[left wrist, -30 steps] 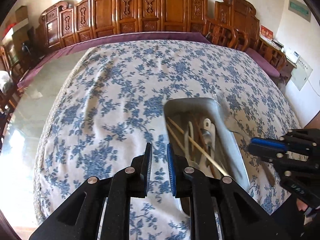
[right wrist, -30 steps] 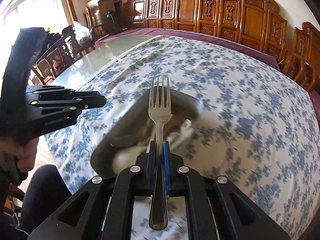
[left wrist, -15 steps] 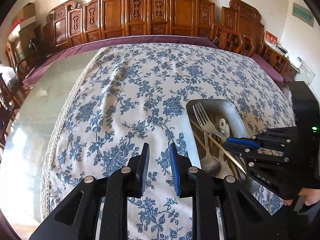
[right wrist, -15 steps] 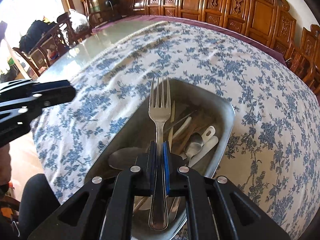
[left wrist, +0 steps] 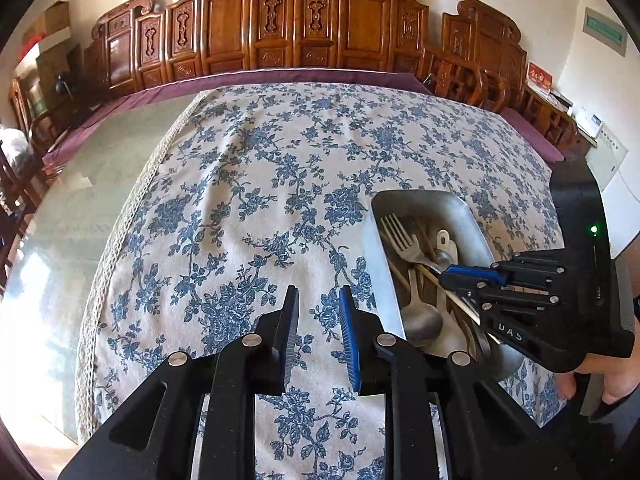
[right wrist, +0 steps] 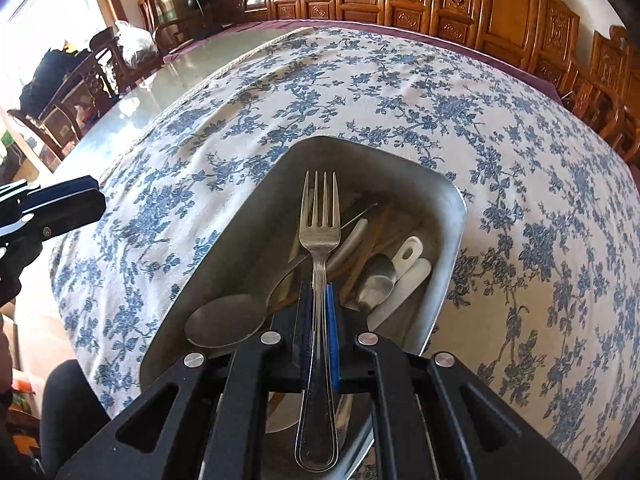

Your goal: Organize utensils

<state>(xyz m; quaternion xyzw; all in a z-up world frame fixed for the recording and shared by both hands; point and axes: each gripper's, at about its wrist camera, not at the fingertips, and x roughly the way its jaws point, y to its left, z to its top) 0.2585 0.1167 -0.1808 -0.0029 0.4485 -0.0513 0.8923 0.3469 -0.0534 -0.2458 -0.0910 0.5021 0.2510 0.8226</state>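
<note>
A steel tray (right wrist: pixel 248 220) (left wrist: pixel 378 248) holds spoons, chopsticks and white utensils. My right gripper (right wrist: pixel 319 292) is shut on a steel fork (right wrist: pixel 319 220), tines pointing away, held low over the tray's near end. In the left wrist view the right gripper (left wrist: pixel 448 276) reaches into the tray from the right with the fork (left wrist: pixel 400 236) in it. My left gripper (left wrist: pixel 319 308) is open and empty above the cloth, just left of the tray; its tip also shows in the right wrist view (right wrist: pixel 76 200).
The blue floral tablecloth (left wrist: pixel 260 184) covers most of a glass-topped table (left wrist: pixel 72 208). Carved wooden chairs (left wrist: pixel 304 20) line the far side and right side. More chairs and bags (right wrist: pixel 72 76) stand at the left.
My right gripper has lowered the fork over and into the tray. The left gripper has shifted left, away from the tray, and stayed open.
</note>
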